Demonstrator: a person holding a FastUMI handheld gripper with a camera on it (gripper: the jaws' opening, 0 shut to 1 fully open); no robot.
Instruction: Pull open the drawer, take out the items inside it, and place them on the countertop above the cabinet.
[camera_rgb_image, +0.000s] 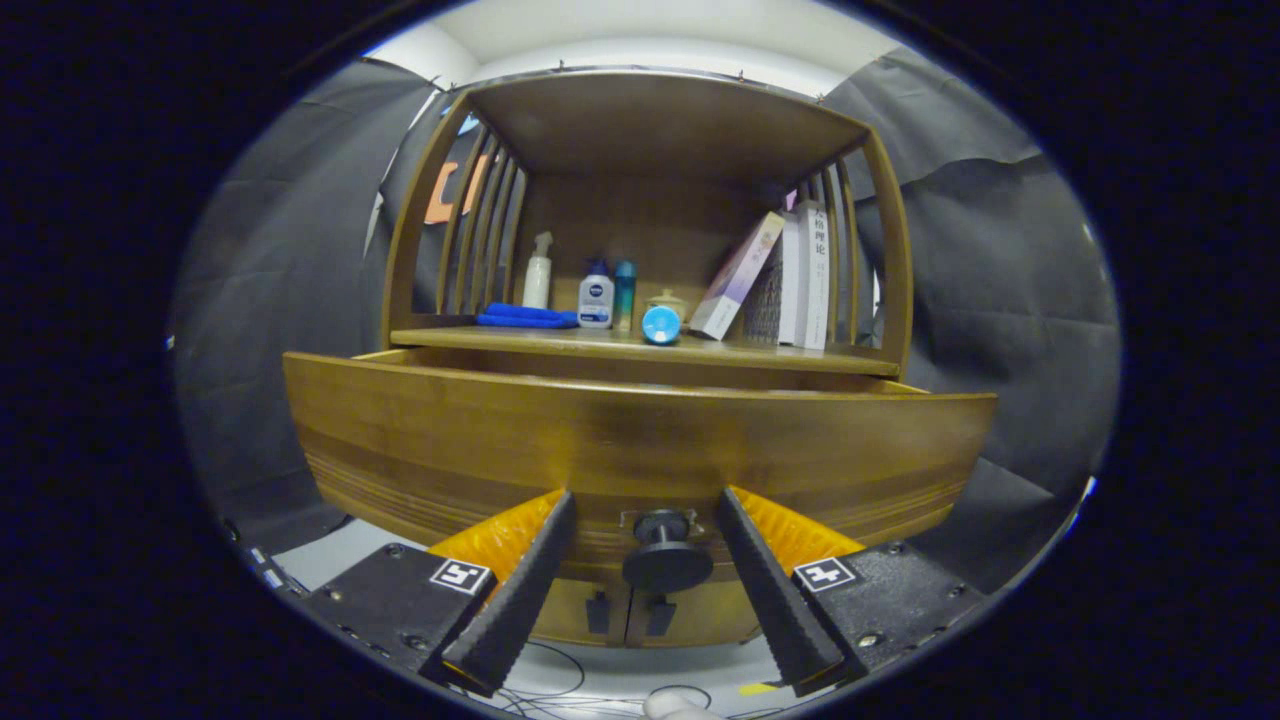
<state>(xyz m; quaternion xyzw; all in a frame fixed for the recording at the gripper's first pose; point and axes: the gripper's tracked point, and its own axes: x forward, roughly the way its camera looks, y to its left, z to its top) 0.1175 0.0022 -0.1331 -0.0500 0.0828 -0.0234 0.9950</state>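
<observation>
Tool (645, 505) fingers open, drawer knob (667, 560) untouched between them.

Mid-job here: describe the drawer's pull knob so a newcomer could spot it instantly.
Start at the wooden cabinet and drop to the wide drawer front below its shelf. The knob juts from the lower middle of that front, between the open gripper's fingers, untouched. It is the one dark round stud on the panel.

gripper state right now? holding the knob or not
gripper: open, fingers spread either side of the drawer knob without touching it, holding nothing; the drawer already stands pulled out.
</observation>
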